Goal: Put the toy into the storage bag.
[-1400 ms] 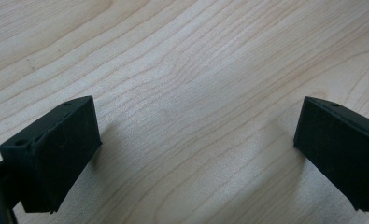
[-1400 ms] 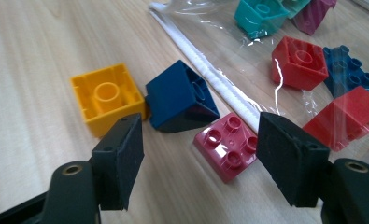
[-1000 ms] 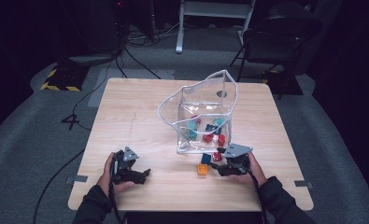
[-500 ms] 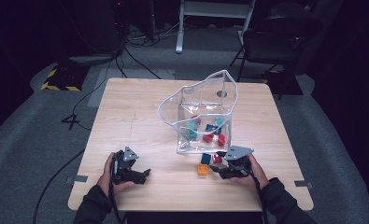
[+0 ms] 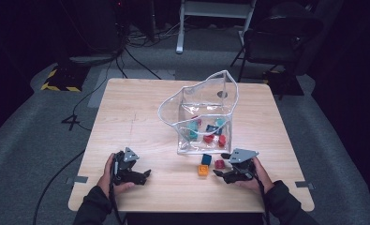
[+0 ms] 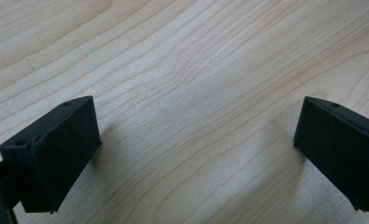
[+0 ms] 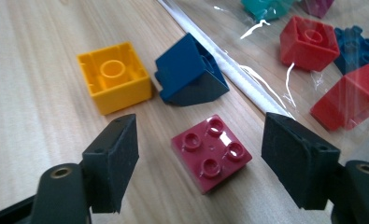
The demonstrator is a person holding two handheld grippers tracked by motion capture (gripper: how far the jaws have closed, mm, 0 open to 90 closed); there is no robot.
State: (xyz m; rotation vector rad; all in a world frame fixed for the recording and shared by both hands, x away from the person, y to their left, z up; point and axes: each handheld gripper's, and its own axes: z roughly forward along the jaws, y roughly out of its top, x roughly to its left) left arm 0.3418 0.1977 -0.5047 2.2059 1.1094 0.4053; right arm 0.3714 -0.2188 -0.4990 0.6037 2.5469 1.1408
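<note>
Both tongs open: right tongs (image 7: pixel 198 158) just widened astride dark-red brick (image 7: pixel 211 152); left tongs (image 6: pixel 191 154) empty.

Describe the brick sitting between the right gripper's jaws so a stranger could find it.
Start at the clear plastic bag on the wooden table. Three loose bricks lie before its near edge. Yours is the dark red brick, nearest the person, four studs up, unlike the upturned yellow brick.

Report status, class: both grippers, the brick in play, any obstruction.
Right gripper open, jaws just widened, astride dark red four-stud plastic brick, not gripping. Left gripper open over bare wooden table. Nothing blocking.
</note>
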